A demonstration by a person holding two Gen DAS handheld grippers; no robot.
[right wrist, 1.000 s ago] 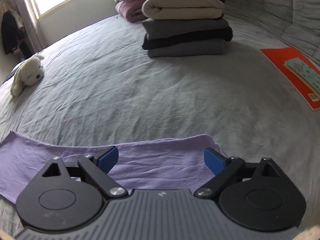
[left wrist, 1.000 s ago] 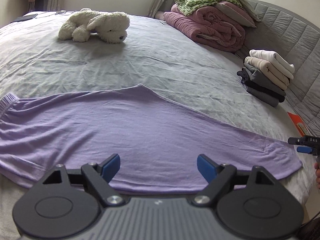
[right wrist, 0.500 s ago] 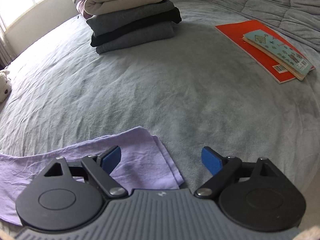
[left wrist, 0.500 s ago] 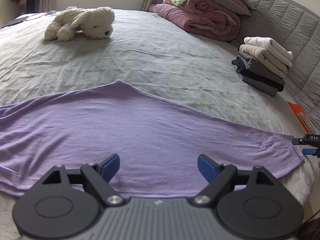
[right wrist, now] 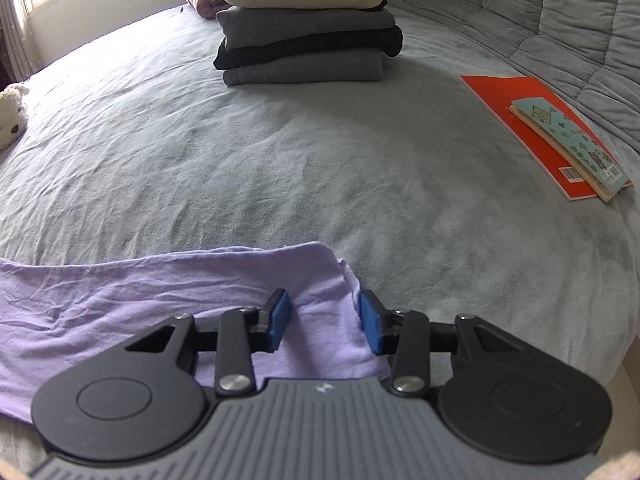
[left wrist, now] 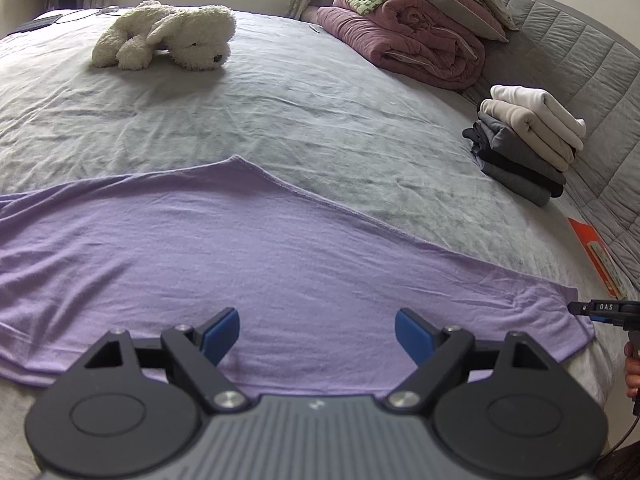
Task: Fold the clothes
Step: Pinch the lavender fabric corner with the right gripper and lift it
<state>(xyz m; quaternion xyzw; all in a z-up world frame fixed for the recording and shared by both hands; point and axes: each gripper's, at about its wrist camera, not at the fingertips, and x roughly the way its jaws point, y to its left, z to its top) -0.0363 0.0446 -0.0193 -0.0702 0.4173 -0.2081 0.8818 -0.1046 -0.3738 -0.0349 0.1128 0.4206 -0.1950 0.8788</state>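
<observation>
both grippers sit low over the lilac garment (left wrist: 280, 264): left gripper (left wrist: 317, 330) wide apart, right gripper (right wrist: 323, 320) half-closed around its corner.

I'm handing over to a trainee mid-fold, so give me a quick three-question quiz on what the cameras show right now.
1. True or false: the left gripper is open above the purple garment.
2. Multiple choice: the right gripper has its pads on either side of A) the garment's end, B) the orange book, C) the stuffed toy.
3. Fill in: the stack of folded clothes sits on the ____.

Key: 1 true. 2 A; the jaws are narrowed around the cloth, though not fully shut. 3 bed.
</observation>
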